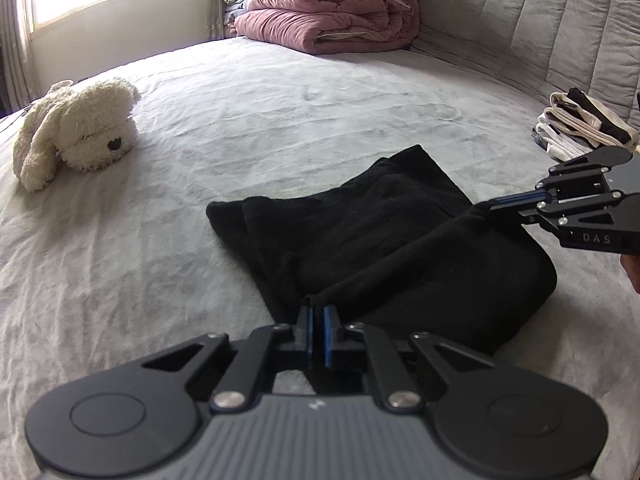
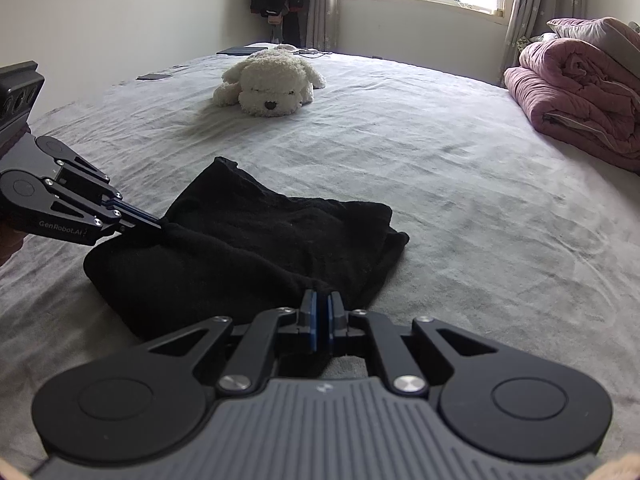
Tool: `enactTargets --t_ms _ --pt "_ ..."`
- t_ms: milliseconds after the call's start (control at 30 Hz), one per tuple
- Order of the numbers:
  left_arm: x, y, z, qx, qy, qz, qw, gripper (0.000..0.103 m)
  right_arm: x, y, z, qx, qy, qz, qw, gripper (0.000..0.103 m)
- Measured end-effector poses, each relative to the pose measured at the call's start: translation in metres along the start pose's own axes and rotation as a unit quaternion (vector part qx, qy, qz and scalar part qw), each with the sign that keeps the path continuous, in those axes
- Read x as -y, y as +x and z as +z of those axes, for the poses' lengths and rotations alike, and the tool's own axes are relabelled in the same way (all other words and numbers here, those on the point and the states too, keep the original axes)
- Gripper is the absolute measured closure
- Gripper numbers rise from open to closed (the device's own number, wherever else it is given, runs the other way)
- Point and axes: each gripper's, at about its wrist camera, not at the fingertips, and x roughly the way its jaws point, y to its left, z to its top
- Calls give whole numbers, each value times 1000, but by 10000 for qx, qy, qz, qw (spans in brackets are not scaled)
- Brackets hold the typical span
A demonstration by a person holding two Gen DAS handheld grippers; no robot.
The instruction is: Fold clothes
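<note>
A black garment (image 1: pixel 380 240) lies partly folded on the grey bed sheet (image 1: pixel 280 120). In the left wrist view my left gripper (image 1: pixel 318 308) is shut on the garment's near edge, pinching a raised corner. My right gripper (image 1: pixel 486 206) comes in from the right and is shut on another corner, so a taut fold runs between the two grips. In the right wrist view the garment (image 2: pixel 260 248) spreads ahead, my right gripper (image 2: pixel 322 296) is clamped on its near corner, and my left gripper (image 2: pixel 160 224) holds the left corner.
A white plush dog (image 1: pixel 80 132) (image 2: pixel 272 80) lies further up the bed. A folded pink quilt (image 1: pixel 332 8) (image 2: pixel 580 88) sits by the grey padded headboard (image 1: pixel 540 20). A stack of folded clothes (image 1: pixel 576 128) rests at the right. Flat dark devices (image 2: pixel 154 77) lie at the far edge.
</note>
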Motion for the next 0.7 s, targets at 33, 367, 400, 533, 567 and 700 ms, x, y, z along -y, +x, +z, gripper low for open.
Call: enactTargets --t_ms 33,367,400,533,567,700 --pt "1 -2 0 30 7 39 10000 98 0 0 0 13 2 -11 10000 97" --pt "6 -28 -2 461 25 245 9986 99 -4 -9 0 208 -60 -128 9997 98" --pt "5 -31 -2 492 -14 227 9985 99 -4 -10 1 230 -69 -141 9996 98" --pt "7 -36 -5 532 6 194 9984 99 -7 -12 1 252 -115 -182 9995 98" --pt "6 -35 -5 539 -30 183 9984 99 -7 -12 2 261 -118 -198 9994 98" --pt "-2 -34 -2 688 -283 159 9971 99 -8 -11 3 297 -133 -265 9991 98"
